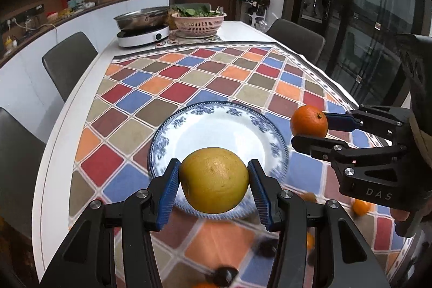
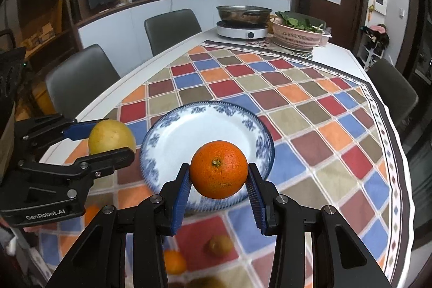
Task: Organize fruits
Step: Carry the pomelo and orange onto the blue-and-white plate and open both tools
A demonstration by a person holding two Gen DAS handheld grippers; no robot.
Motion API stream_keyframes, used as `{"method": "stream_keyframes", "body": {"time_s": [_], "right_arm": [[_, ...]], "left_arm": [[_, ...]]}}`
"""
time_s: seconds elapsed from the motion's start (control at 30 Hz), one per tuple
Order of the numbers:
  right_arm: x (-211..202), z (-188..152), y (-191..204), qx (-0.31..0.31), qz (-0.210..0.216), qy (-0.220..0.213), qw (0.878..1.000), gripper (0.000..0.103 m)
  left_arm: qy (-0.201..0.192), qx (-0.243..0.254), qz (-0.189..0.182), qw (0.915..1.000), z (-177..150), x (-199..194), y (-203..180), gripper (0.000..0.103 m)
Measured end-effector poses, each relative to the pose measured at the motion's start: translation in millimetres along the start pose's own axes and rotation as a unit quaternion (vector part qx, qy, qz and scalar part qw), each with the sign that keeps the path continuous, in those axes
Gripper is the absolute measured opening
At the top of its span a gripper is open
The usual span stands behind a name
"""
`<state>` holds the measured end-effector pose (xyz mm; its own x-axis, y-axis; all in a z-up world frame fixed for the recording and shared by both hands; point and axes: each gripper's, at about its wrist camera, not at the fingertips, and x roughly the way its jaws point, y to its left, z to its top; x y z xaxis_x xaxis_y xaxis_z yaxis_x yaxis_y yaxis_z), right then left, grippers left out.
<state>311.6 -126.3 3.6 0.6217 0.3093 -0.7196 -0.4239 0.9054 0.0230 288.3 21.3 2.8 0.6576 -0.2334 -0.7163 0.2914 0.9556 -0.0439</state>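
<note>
My left gripper [image 1: 213, 180] is shut on a yellow citrus fruit [image 1: 213, 180] and holds it above the near rim of a blue-and-white plate [image 1: 216, 123]. My right gripper [image 2: 218, 177] is shut on an orange [image 2: 218, 169] above the near edge of the same plate [image 2: 189, 136]. In the left wrist view the right gripper [image 1: 310, 130] holds the orange [image 1: 309, 120] to the right of the plate. In the right wrist view the left gripper [image 2: 108, 141] holds the yellow fruit [image 2: 112, 135] left of the plate. The plate holds no fruit.
Loose fruits lie on the checkered tablecloth [image 1: 189, 77] near me: an orange [image 2: 174, 262], a brownish fruit [image 2: 220, 244] and another orange [image 1: 360, 207]. A hot pot on a cooker [image 1: 143, 29] and a pink basket of greens [image 1: 198, 20] stand at the far end. Chairs surround the table.
</note>
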Motion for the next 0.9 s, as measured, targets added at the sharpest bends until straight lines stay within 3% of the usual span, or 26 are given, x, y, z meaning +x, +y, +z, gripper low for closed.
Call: {"method": "stream_keyframes", "body": {"time_s": [0.43, 0.9], "right_arm": [[85, 30, -22, -0.009, 0.004, 0.054, 0.999, 0.042], [130, 34, -35, -0.002, -0.004, 0.092, 0.996, 0.042]], "left_arm": [[0.049, -0.007, -0.001, 0.9988, 34, 83, 30, 0.050], [0.098, -0.020, 0.003, 0.9949, 41, 134, 42, 0.050]]}}
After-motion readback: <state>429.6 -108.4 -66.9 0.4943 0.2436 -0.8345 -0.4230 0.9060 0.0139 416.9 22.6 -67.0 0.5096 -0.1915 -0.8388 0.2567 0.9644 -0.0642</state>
